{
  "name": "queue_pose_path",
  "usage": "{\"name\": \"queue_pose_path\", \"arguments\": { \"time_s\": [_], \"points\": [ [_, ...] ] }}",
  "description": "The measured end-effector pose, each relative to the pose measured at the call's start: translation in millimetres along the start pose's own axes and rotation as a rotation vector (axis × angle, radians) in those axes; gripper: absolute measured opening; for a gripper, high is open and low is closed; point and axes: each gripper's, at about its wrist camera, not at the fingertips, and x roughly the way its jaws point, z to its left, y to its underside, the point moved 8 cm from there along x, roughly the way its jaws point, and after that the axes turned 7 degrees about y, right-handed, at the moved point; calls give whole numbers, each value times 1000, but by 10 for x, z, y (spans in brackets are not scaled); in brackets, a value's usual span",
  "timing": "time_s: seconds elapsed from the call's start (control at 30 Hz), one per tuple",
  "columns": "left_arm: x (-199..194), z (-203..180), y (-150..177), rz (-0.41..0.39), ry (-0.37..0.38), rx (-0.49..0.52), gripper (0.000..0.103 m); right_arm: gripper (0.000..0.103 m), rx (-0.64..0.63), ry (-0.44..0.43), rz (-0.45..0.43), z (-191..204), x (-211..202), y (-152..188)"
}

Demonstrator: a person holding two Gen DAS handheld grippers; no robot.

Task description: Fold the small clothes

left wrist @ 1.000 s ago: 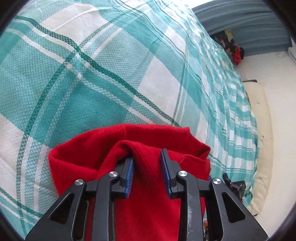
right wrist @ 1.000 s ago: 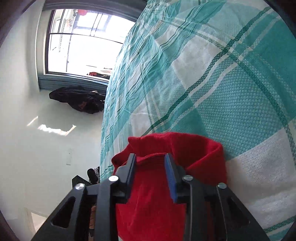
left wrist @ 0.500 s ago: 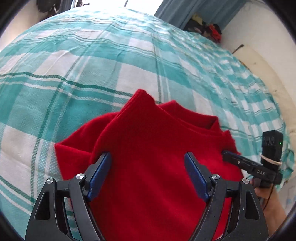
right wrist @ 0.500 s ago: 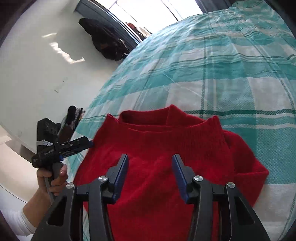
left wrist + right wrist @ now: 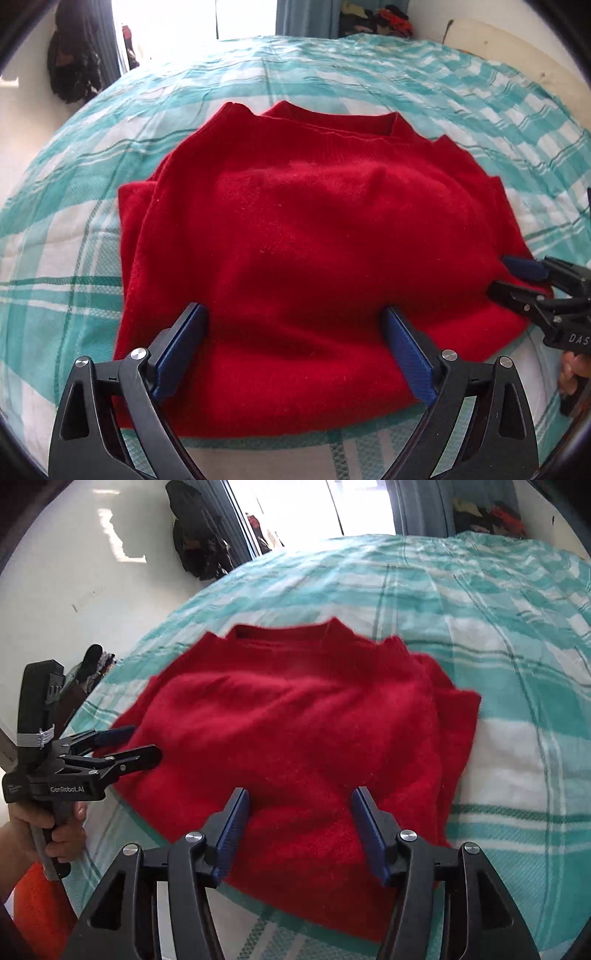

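My left gripper point(image 5: 293, 350) points steeply downward, blue pads point(image 5: 181, 349) spread wide and still opening; neither pad presses on anything. From the right wrist view it sits at the near left, seen side-on, gripped around its handle by my left hand point(image 5: 44, 830), wrist and forearm entering from the lower left corner. My right gripper point(image 5: 301, 834) also tilts steeply down, jaws opening, about half spread, blue pads point(image 5: 232, 834) parallel and clamping nothing. In the left wrist view it reaches in from the right edge, fingers aimed left, with only the fingertips of my right hand point(image 5: 572, 373) showing beneath it.
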Motion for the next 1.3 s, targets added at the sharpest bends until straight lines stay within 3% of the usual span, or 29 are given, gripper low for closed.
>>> {"name": "queue_pose_path", "arguments": {
  "time_s": [0.03,0.1,0.2,0.27,0.4,0.5,0.57,0.6,0.63,0.77,1.3],
  "points": [
    [-75,-31,-31,-5,-18,14,93,58,-8,16,-11,-1,37,36],
    [-336,-97,-83,-30,15,5,87,58,-34,58,-39,15,-110,-59],
    [-808,-54,-16,-108,26,-34,95,61,-41,38,-141,58,-663,-178],
    [-1044,62,159,-146,-4,-63,98,77,-48,125,-204,-61,-1009,-133],
    [-1011,588,616,-112,-127,-197,99,89,63,346,-239,-580,-1397,396],
    [-663,982,1052,-28,-156,-334,102,93,191,416,-136,-993,-1183,958],
    [-590,1019,1168,-88,-105,-327,102,98,284,390,-81,-1186,-969,1321],
    [-592,1007,1173,-93,-110,-322,102,98,301,352,-142,-1206,-975,1379],
    [-580,993,1156,-76,-123,-323,102,100,291,345,-171,-1215,-985,1387],
    [-568,974,1156,-70,-118,-319,102,103,228,389,-113,-1178,-916,1339],
    [-521,981,1181,-67,-125,-305,102,103,208,398,-176,-1161,-909,1417]
  ]
}}
